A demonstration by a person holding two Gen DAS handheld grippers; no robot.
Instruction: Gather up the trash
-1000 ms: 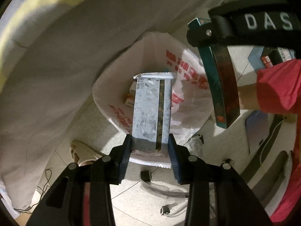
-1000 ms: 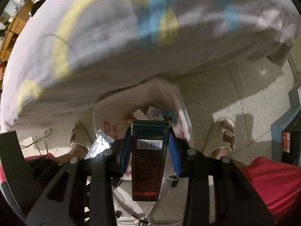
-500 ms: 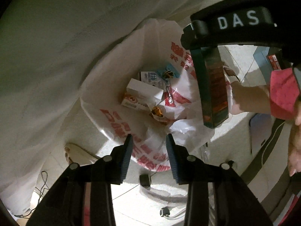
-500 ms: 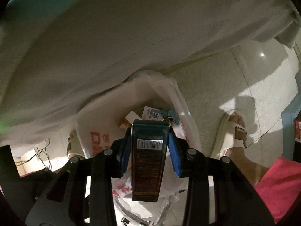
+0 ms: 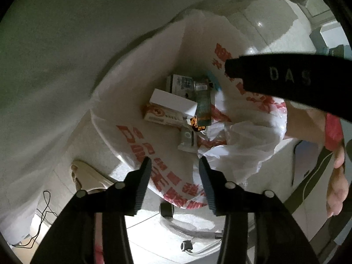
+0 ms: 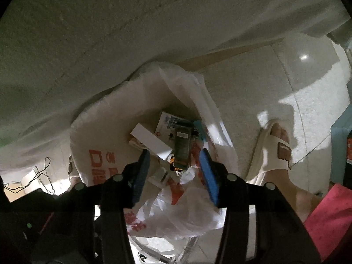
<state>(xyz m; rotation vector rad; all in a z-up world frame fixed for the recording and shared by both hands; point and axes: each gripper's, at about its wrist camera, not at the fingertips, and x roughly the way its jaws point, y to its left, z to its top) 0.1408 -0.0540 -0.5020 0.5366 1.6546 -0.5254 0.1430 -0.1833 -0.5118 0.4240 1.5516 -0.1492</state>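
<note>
A white plastic bag [image 5: 140,145] with red print gapes open on the floor below both grippers, seen too in the right wrist view [image 6: 105,132]. Inside lie several cartons, a silver wrapper [image 5: 187,139] and the dark green box [image 5: 203,107], which also shows in the right wrist view [image 6: 182,147]. My left gripper [image 5: 175,161] hangs over the bag's near rim, jaws opening, nothing between them. My right gripper [image 6: 175,154] points down into the bag, jaws opening, and the green box lies free below them.
A pale bed sheet [image 6: 132,33] hangs over the bag's far side. A foot in a white sandal [image 6: 277,151] stands right of the bag, another sandal [image 5: 88,173] to its left. Cables [image 5: 41,220] lie on the tiled floor.
The silver wrapper left my left gripper and lies in the bag. My right gripper let go of the green box, which fell in. Both grippers sank toward the bag and spread their jaws.
</note>
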